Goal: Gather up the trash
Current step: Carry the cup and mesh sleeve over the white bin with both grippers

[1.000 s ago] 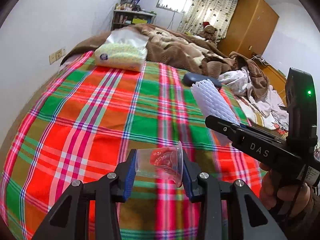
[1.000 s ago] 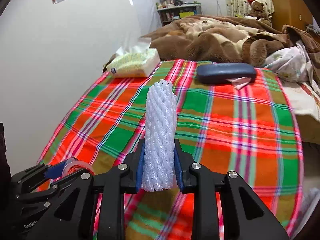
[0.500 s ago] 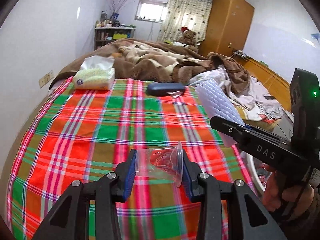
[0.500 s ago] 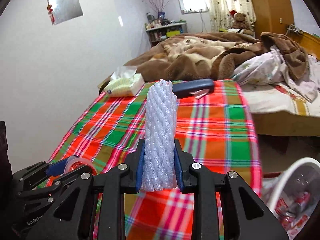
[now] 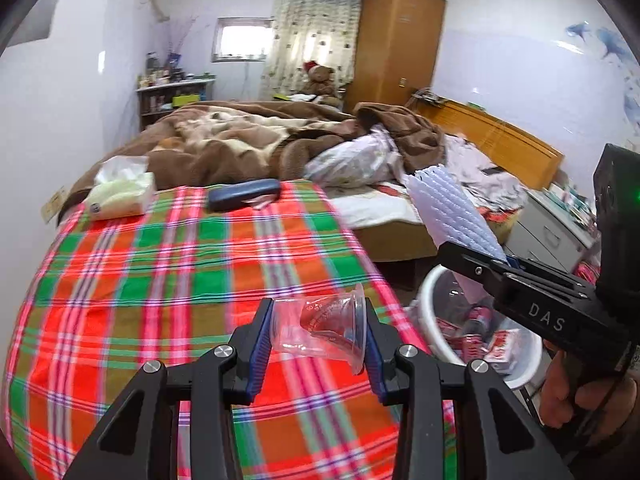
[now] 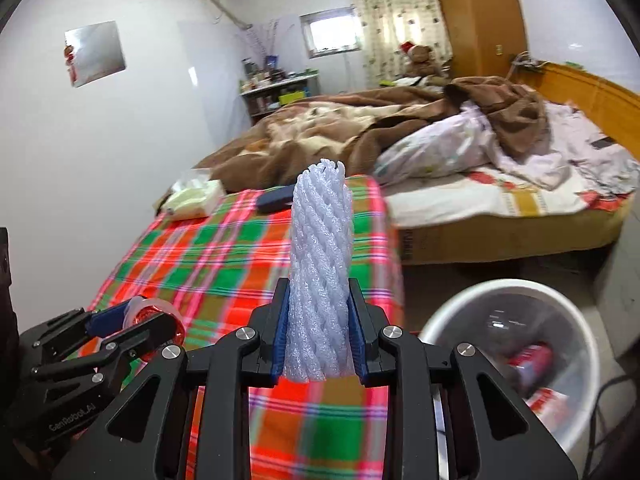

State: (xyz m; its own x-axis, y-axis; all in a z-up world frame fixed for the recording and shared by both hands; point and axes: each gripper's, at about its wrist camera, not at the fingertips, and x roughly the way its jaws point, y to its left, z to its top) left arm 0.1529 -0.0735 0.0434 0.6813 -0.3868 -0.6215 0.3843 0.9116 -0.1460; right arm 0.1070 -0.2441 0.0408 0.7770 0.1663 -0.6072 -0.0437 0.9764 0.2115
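Observation:
My left gripper (image 5: 316, 334) is shut on a clear plastic cup (image 5: 320, 330), held sideways above the right edge of the plaid-covered table (image 5: 160, 280). My right gripper (image 6: 318, 330) is shut on a white foam net sleeve (image 6: 320, 264) that stands upright between the pads. In the left wrist view the right gripper (image 5: 500, 266) with the sleeve (image 5: 452, 212) is over the white trash bin (image 5: 436, 344). The bin (image 6: 560, 420) sits on the floor at the lower right and holds red wrappers. The left gripper (image 6: 132, 320) shows at the lower left.
A tissue pack (image 5: 120, 196) and a dark blue case (image 5: 244, 194) lie at the table's far end. A bed with a brown blanket (image 5: 260, 140) and clothes stands behind. A wardrobe (image 5: 396, 40) and a shelf are at the back wall.
Both grippers have swung right, away from over the table towards its right edge. The white trash bin has come fully into both views. Both still hold their items.

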